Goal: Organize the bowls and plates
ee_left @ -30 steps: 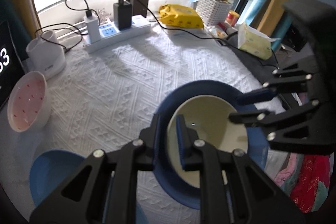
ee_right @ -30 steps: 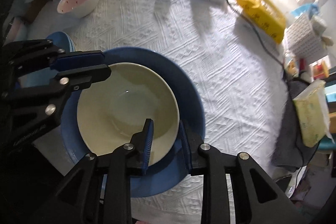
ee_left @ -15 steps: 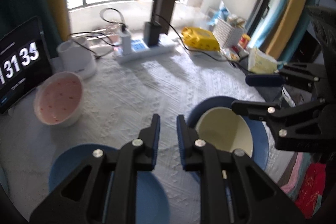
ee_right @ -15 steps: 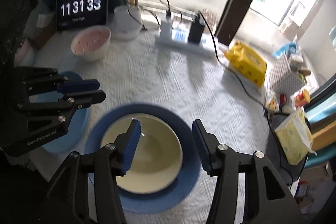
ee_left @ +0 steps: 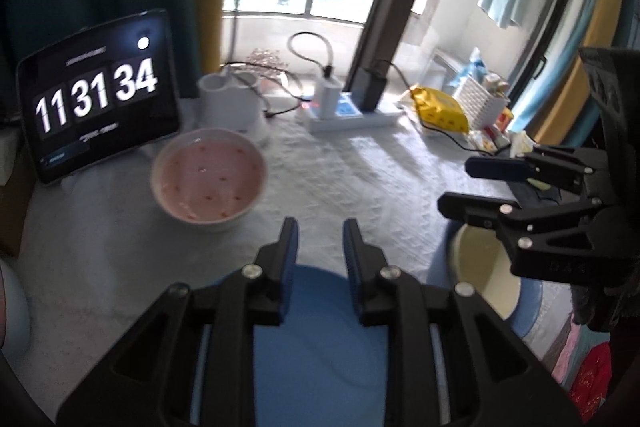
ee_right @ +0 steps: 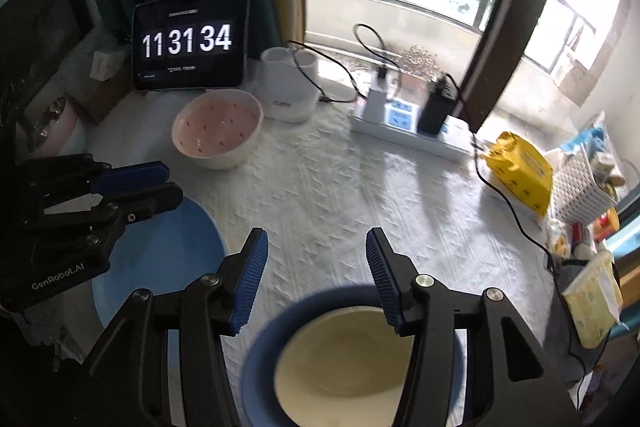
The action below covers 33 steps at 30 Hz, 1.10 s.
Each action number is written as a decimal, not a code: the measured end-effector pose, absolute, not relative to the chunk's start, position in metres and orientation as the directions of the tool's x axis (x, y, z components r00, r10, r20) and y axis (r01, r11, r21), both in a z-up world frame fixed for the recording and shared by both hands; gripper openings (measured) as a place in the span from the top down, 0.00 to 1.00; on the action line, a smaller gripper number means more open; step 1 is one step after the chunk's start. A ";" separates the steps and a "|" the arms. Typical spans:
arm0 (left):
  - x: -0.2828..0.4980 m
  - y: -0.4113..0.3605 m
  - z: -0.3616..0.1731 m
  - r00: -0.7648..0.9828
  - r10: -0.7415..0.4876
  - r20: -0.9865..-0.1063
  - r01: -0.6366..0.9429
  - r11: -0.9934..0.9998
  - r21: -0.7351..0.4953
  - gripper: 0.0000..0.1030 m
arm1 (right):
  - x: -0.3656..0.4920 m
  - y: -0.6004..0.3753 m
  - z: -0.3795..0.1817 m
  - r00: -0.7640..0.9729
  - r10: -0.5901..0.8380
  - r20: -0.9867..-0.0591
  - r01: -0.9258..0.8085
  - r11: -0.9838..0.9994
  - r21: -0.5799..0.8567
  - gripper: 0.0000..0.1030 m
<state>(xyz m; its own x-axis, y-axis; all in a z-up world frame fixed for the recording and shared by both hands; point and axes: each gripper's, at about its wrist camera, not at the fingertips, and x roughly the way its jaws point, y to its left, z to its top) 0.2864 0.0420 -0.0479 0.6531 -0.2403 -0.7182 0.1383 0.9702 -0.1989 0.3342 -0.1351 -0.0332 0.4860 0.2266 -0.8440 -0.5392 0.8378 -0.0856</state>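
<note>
Two sets of fingers hang empty above the desk [ee_right: 320,195], neither grasping anything. The left gripper [ee_left: 318,227] has a narrow gap between its fingers and they are opening, with nothing between them; the right gripper [ee_right: 316,239] stands released, its fingers well apart and bare.

Just below the left fingers lies the light blue plate [ee_left: 320,355], alone on the cloth. Beyond those fingers and off to their left sits the pink bowl [ee_left: 208,179], upright and apart from everything else. Under the right fingers, close to their base, the cream bowl [ee_right: 344,363] rests inside the dark blue plate [ee_right: 260,347]. Farther out stand the tablet clock [ee_right: 188,43], a white holder [ee_right: 286,87] and the power strip [ee_right: 412,131].

By the look of them, the bowls and plates are glazed ceramic: stiff, fairly heavy for their size, slick and breakable. A bowl is best pinched at its rim, one finger inside the wall and one outside, then lifted level. A plate lies flat, so a finger would have to slide under its raised edge; the textured cloth may give a little there. Set-downs should be gentle, since ceramic on ceramic can chip.
</note>
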 end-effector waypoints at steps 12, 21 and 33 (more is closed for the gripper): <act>0.287 0.107 -0.058 0.672 -0.190 -0.716 0.042 0.975 -0.219 0.68 | 0.345 -0.083 -0.049 0.453 0.250 -0.856 -0.577 0.814 -0.067 0.48; 0.311 0.152 -0.072 0.670 -0.197 -0.716 -0.013 0.961 -0.277 0.68 | 0.379 -0.051 -0.071 0.411 0.300 -0.861 -0.548 0.836 0.029 0.48; 0.349 0.174 -0.107 0.623 -0.274 -0.732 -0.094 0.903 -0.419 0.68 | 0.430 -0.027 -0.106 0.302 0.366 -0.880 -0.434 0.875 0.215 0.49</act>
<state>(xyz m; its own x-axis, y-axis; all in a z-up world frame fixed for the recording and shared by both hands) 0.3489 0.1739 -0.1070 0.6233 -0.2744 -0.7322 -0.0944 0.9031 -0.4188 0.4305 -0.0272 -0.1057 0.3022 0.3662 -0.8801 -0.4339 0.8749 0.2150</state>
